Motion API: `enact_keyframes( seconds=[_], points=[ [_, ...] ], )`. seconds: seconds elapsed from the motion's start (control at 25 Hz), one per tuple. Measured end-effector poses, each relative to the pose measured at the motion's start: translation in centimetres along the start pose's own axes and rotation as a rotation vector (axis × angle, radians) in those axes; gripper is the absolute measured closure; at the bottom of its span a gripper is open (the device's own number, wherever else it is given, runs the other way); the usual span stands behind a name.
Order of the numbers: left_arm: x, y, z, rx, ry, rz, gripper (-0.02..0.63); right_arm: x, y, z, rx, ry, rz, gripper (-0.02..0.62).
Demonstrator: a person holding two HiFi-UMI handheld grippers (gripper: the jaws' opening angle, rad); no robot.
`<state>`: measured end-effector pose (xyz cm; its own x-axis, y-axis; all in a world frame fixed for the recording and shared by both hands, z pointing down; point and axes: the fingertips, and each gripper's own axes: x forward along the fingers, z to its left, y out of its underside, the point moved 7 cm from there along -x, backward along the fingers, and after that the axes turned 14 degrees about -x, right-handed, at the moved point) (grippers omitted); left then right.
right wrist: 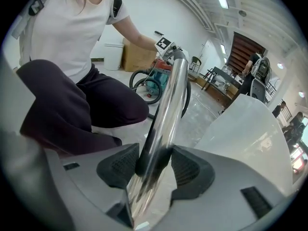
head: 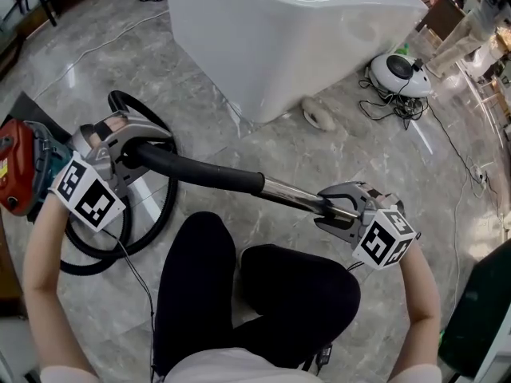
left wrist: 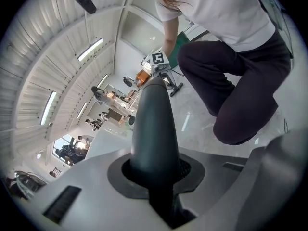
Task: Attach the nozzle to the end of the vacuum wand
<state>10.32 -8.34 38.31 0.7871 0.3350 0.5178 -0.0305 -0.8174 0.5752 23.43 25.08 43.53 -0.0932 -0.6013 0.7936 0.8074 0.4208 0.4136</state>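
- Spanning the space between both claws, the wand (head: pixel 215 180) was a long, straight tube. A matte black sleeve covered its left part and bare, shiny chrome its right part.
- At the left the black sleeve ran into a curved grey handle piece. A black hose (head: pixel 156 226) looped on the marble floor (head: pixel 239 146) just below it.
- In the head view the wand lay aslant, from upper left down to lower right. It was held off the floor in front of the person's bent knees (head: pixel 263 286).
- The left gripper (head: pixel 128 156) was pinched on the black end. In its own view both pads hugged the dark, tapering sleeve, which ran straight out from between the jaws.
- The right gripper (head: pixel 342 211) was clamped on the chrome end. In its own view the ribbed pads pressed on either side of the tube, with the jaws set fairly wide around it.
- The chrome tip was hidden by the right jaws in the head view.
- A red vacuum (head: pixel 16 174) sat at the left edge beside the left gripper. Its yellow label was too small to read.
- Each gripper cube carried black-and-white square markers, and no letters on them could be made out.
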Motion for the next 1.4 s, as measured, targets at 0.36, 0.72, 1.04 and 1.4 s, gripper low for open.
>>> enact_keyframes(
  seconds=[0.36, 0.72, 1.04, 1.4],
  points=[
    [0.3, -0.1, -0.2, 0.164, 0.205, 0.252, 0.548, 1.6, -0.8, 0.3, -0.065, -0.123, 0.107, 0.380],
    [1.0, 0.2, -0.9, 0.189, 0.205, 0.424, 0.549, 4.7, -1.0, 0.0, 0.010, -0.140, 0.315, 0.388],
    [1.5, 1.6, -2.2, 0.181, 0.151, 0.441, 0.548, 6.0, -1.0, 0.4, 0.048, -0.107, 0.307, 0.397],
    [1.5, 2.6, -2.7, 0.195, 0.122, 0.463, 0.548, 6.8, -1.1, 0.5, 0.168, -0.055, 0.216, 0.414]
  ],
)
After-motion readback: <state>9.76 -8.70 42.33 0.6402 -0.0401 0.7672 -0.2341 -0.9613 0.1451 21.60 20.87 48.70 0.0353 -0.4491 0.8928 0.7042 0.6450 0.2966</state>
